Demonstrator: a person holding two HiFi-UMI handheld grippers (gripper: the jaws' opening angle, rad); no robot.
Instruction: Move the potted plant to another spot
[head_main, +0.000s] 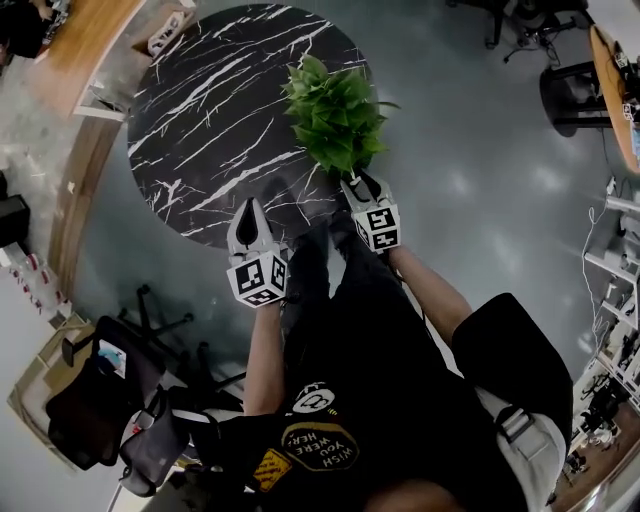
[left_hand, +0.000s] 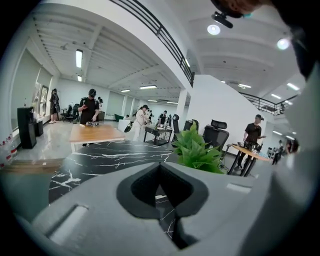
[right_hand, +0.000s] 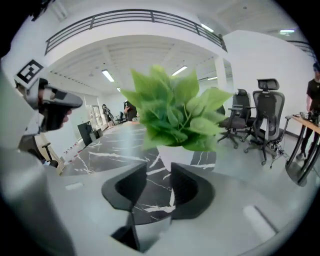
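The potted plant (head_main: 335, 110) stands on the round black marble surface (head_main: 200, 120), close to the rim on the person's right. In the head view its leaves hide the pot. In the right gripper view the white pot (right_hand: 172, 156) shows under the leaves, upright.

The right gripper (head_main: 362, 185) points at the base of the plant, and its fingers (right_hand: 192, 185) are partly open. Only marble shows through the gap between them. The pot sits just past the tips and looks wider than the gap, so nothing is gripped. The left gripper (head_main: 250, 208) hangs over the near rim of the surface, well apart from the plant. Its 2 fingers (left_hand: 145, 187) meet at the tips and hold nothing. Grey floor (head_main: 470, 160) lies around the surface, and office chairs (right_hand: 267, 117) stand beyond it.

The step in hand looks like the reach for the pot, with the grasp not yet made. Next, the right fingers need to go on either side of the pot wall or pinch its rim, which probably means opening wider first. They should then close firmly below the leaves. After that, the plant should be lifted straight up and kept upright, then carried to a bare part of the marble and set down well in from the rim.
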